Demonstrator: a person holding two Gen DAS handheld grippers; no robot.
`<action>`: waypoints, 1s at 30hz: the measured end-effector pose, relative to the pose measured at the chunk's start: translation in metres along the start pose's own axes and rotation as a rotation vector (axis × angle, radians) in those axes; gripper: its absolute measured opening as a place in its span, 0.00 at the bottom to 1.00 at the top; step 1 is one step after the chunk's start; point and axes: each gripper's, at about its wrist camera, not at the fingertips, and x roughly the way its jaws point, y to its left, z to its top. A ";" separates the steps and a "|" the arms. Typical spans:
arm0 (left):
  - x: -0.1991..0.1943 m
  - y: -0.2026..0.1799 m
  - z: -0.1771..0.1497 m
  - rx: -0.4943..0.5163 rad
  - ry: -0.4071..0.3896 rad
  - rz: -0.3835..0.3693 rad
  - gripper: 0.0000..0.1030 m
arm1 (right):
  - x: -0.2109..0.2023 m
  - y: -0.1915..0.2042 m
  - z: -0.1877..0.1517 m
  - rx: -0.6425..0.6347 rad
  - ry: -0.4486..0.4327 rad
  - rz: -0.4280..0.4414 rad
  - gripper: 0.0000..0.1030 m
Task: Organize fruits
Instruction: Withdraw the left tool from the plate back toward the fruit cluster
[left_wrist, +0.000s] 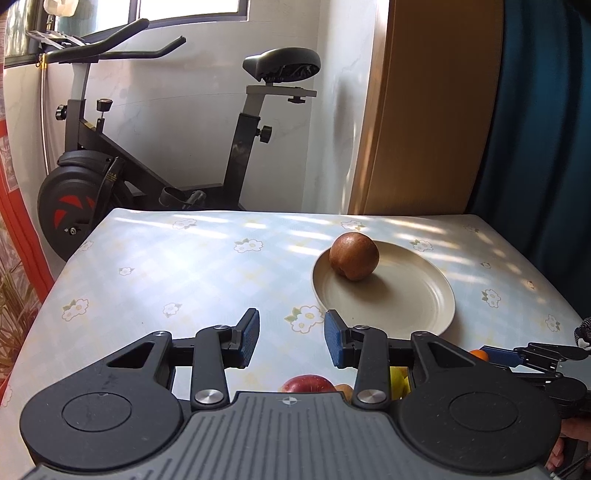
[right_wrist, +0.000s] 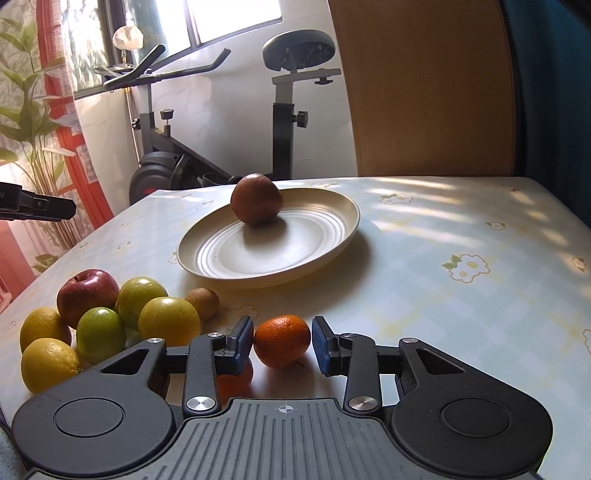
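My right gripper is shut on a small orange that rests on the flowered tablecloth, a blue pad against each of its sides. A second orange lies partly hidden under the left finger. To the left lies a pile of fruit: a red apple, green apples, lemons and a small brown fruit. Farther back a cream plate holds one round brown fruit. My left gripper hovers open and empty, left of the plate.
An exercise bike stands behind the table's far edge. A wooden panel and a blue curtain are at the back right. Red-framed glass and plants are to the left. The tablecloth right of the plate is bare.
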 end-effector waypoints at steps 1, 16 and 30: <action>0.001 0.000 0.000 -0.001 0.005 -0.002 0.40 | 0.000 -0.001 0.001 -0.010 -0.017 -0.009 0.30; 0.018 -0.002 -0.005 -0.026 0.075 -0.057 0.39 | 0.001 -0.016 0.004 0.031 -0.091 -0.012 0.30; 0.019 0.003 -0.006 -0.083 0.123 -0.123 0.39 | -0.002 -0.014 0.001 0.030 -0.106 -0.008 0.30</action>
